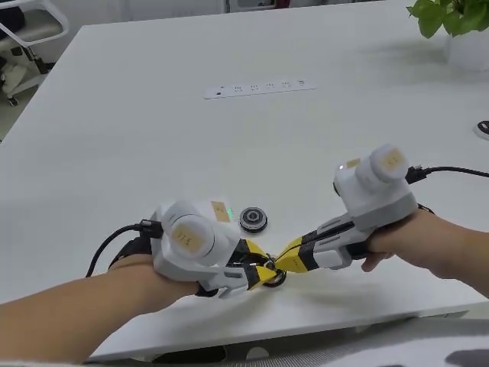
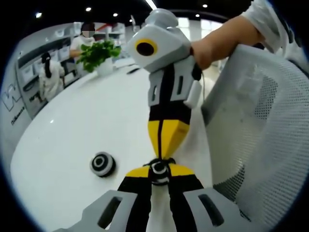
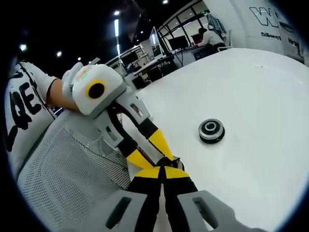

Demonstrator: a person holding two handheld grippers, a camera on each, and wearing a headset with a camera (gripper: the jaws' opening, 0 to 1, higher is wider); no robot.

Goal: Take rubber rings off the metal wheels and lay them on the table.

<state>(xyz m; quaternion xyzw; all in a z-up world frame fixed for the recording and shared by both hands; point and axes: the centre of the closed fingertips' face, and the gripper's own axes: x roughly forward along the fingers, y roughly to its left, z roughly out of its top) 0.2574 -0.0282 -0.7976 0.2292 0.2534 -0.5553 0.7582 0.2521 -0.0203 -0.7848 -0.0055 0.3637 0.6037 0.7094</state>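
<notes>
Your left gripper (image 2: 159,172) clamps a metal wheel (image 3: 172,162) just above the table's (image 1: 153,115) near edge. Your right gripper (image 3: 164,170), jaws closed, meets it tip to tip and appears to pinch the rubber ring (image 2: 152,169). A second wheel (image 1: 253,219) lies just beyond.

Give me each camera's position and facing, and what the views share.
Head view: on the headset, looking forward and down at the table; both arms, left gripper and right gripper shut on the held wheel.
Left gripper view: on the left gripper, along its jaws, facing the right gripper and the hand holding it.
Right gripper view: on the right gripper, facing the left gripper and the person's shirt.
Shared: all three show the loose wheel.
</notes>
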